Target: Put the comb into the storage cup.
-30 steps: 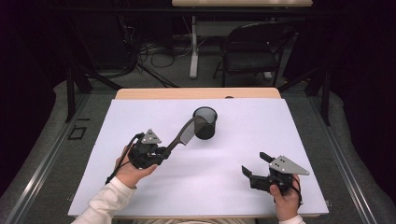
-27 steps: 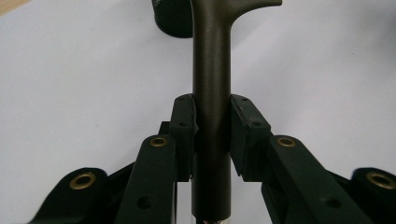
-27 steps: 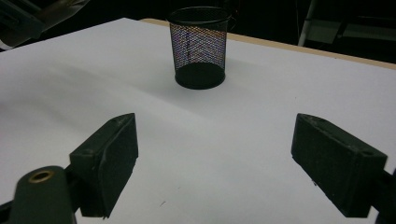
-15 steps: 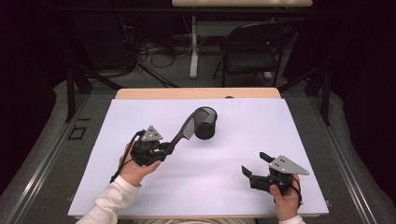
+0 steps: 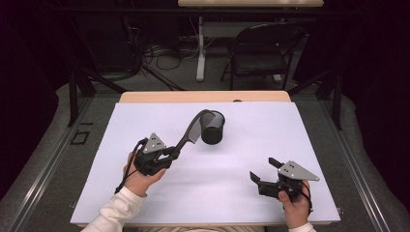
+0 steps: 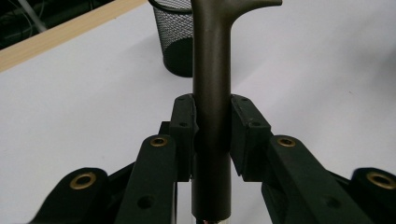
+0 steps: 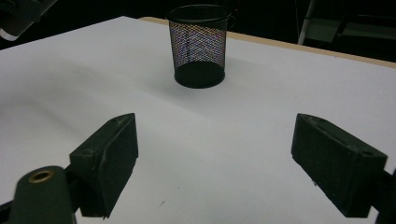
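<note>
My left gripper (image 5: 170,153) is shut on the handle of a dark long-handled comb (image 5: 192,131), left of the table's middle. The comb slants up and to the right, and its toothed head reaches the rim of a black mesh cup (image 5: 213,128) that stands upright mid-table. In the left gripper view the handle (image 6: 211,70) sits clamped between both pads, with the cup (image 6: 177,42) just beyond. My right gripper (image 5: 262,168) rests open near the front right, nothing between its fingers. In the right gripper view (image 7: 229,154) the cup (image 7: 200,46) stands well ahead.
A white sheet (image 5: 290,130) covers the table; a strip of wooden tabletop (image 5: 203,96) shows along the far edge. Beyond the table stand a dark chair (image 5: 263,53) and a desk leg (image 5: 200,48), with cables on the floor.
My left gripper has carried the comb up and to the right, bringing its head from beside the cup up to the cup's rim. The right gripper has stayed put.
</note>
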Available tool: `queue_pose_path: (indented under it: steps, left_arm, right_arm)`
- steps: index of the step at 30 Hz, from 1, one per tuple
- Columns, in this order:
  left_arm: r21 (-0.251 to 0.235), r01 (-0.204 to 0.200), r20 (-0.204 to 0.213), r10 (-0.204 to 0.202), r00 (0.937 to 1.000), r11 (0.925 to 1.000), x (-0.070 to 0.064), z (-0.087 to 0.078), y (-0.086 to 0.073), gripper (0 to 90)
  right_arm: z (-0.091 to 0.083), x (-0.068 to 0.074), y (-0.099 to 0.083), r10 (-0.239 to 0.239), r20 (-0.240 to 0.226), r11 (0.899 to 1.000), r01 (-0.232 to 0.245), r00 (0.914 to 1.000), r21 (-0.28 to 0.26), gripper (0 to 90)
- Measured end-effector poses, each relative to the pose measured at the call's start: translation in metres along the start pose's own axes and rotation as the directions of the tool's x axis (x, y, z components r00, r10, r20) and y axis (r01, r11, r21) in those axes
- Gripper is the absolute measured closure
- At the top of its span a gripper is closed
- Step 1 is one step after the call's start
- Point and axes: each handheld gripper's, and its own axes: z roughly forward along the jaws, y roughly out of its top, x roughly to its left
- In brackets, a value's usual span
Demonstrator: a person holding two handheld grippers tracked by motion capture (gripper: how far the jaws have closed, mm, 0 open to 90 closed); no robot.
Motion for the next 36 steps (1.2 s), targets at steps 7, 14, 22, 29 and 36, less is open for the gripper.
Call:
queue_pose_path:
  steps: [7, 14, 22, 29, 36]
  left_arm:
    - [-0.045, 0.012, -0.007, -0.012, 0.9999, 0.9989, 0.0, 0.0, -0.006, 72.6]
    - [-0.073, 0.009, -0.017, -0.011, 0.9998, 0.9973, -0.006, 0.003, -0.01, 72.6]
    - [-0.1, -0.003, -0.029, 0.0, 0.9996, 0.995, -0.011, 0.008, -0.013, 72.6]
    - [-0.127, 0.003, -0.041, -0.009, 0.9991, 0.9919, -0.013, 0.009, -0.013, 72.6]
    - [-0.15, 0.007, -0.036, -0.012, 0.9993, 0.9886, -0.013, 0.007, -0.012, 72.6]
  right_arm:
    - [0.003, 0.0, 0.0, 0.005, 0.008, 1.0, -0.005, 1.0, 0.003, 14.6]
    - [0.005, 0.001, 0.003, 0.026, 0.012, 1.0, -0.026, 0.9996, 0.005, 14.1]
    - [0.01, 0.0, 0.008, 0.062, -0.007, 0.998, -0.062, 0.998, 0.025, 5.6]
    - [0.02, 0.001, 0.015, 0.123, -0.047, 0.99, -0.119, 0.9913, 0.079, 0.0]
    - [0.026, 0.004, 0.031, 0.153, -0.047, 0.983, -0.147, 0.9871, 0.109, 0.0]
